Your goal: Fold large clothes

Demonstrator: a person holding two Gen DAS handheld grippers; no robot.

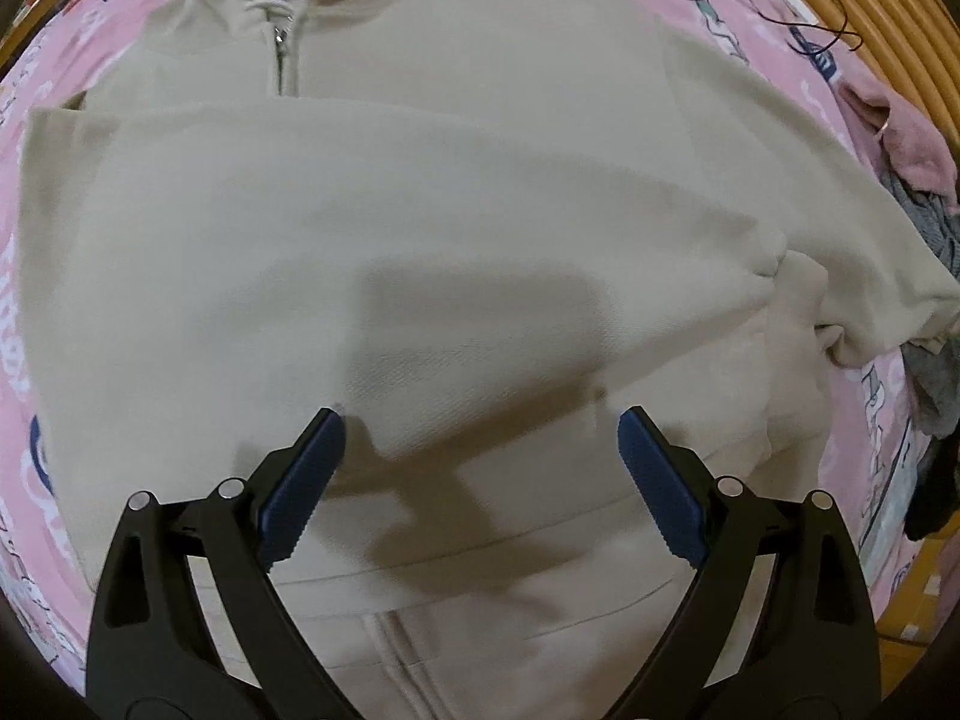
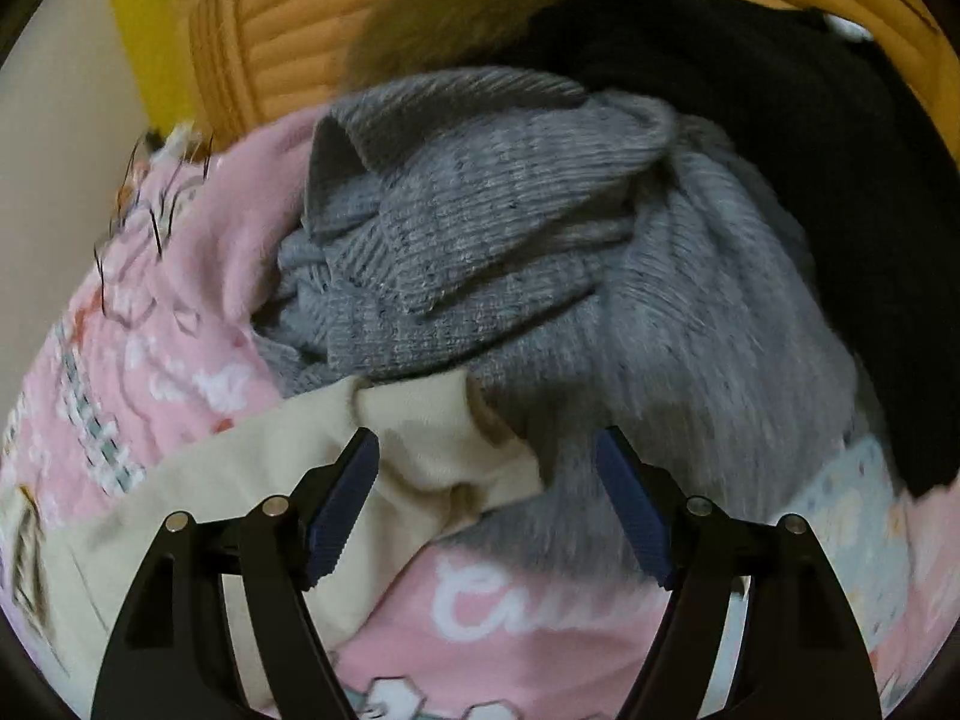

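A beige zip-up hoodie lies front up on the pink printed bedsheet, with one sleeve folded across its chest. My left gripper hovers open and empty just above the hoodie's lower front. The other sleeve's cuff lies at the bed's edge against a grey sweater. My right gripper is open, its fingers on either side of that cuff, not closed on it.
A grey ribbed sweater and a black garment are piled beyond the cuff, also showing in the left wrist view. A pink garment lies at the right. A wooden headboard and black cables lie behind.
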